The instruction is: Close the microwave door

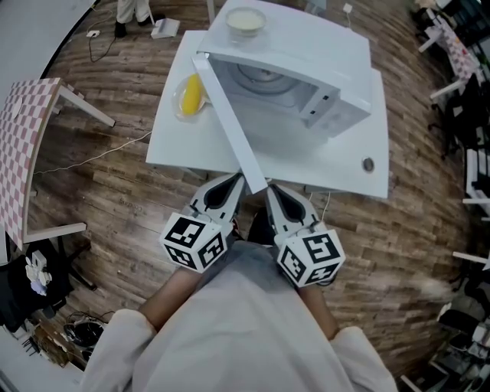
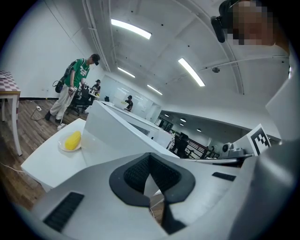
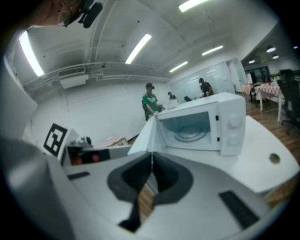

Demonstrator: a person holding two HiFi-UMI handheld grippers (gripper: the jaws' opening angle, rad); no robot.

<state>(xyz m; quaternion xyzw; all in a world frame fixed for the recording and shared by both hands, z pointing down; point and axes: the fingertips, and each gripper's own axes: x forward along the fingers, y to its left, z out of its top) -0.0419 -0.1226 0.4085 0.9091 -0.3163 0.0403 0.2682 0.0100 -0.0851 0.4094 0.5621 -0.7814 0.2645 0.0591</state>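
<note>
A white microwave [image 1: 306, 84] stands on a white table [image 1: 337, 172] with its door [image 1: 230, 115] swung wide open toward me. The door's free end reaches past the table's near edge. My left gripper [image 1: 237, 181] sits just left of that end and my right gripper [image 1: 270, 191] just right of it, both shut with nothing held. In the left gripper view the door's outer face [image 2: 117, 136] rises right beyond the left gripper [image 2: 150, 185]. The right gripper view shows the open cavity with its turntable [image 3: 192, 131] and the door's edge [image 3: 145, 138] past the right gripper [image 3: 151, 171].
A bowl [image 1: 246, 21] rests on top of the microwave. A plate with a yellow item [image 1: 191, 96] lies on the table left of the door. A small round object [image 1: 368, 164] sits near the table's right corner. A checkered table [image 1: 23, 145] stands far left.
</note>
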